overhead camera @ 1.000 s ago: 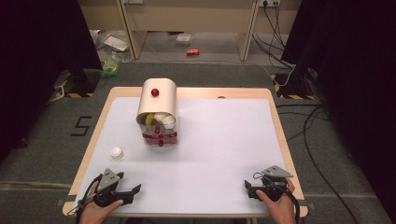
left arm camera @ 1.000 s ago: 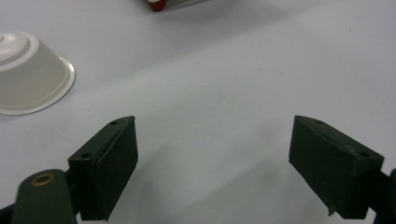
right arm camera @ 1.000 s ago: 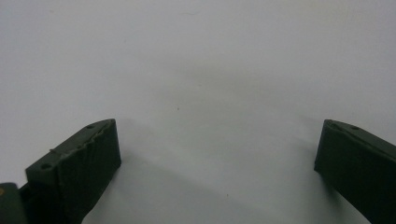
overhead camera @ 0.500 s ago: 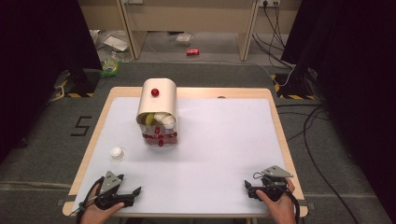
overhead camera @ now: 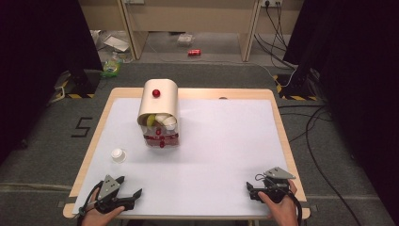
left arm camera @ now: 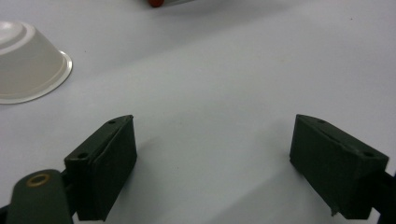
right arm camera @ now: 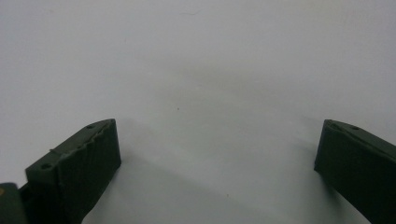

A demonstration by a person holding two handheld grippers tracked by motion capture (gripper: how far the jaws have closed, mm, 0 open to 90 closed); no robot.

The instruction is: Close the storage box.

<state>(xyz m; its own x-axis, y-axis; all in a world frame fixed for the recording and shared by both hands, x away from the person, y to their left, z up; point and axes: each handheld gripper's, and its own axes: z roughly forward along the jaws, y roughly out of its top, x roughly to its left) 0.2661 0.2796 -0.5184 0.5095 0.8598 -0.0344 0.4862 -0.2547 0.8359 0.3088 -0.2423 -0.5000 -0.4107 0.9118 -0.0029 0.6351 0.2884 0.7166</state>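
The left gripper (overhead camera: 129, 194) sits low at the near left, held in the person's left hand (overhead camera: 101, 214), its jaws spread wide with nothing between them and pointing forward and to the right. The right gripper (overhead camera: 250, 189) sits at the near right in the right hand (overhead camera: 277, 209), jaws also wide apart and bare, pointing left.

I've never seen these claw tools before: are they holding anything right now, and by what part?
Nothing is held. The left gripper and the right gripper both have open jaws with bare white table between them. The small white cup sits untouched nearby.
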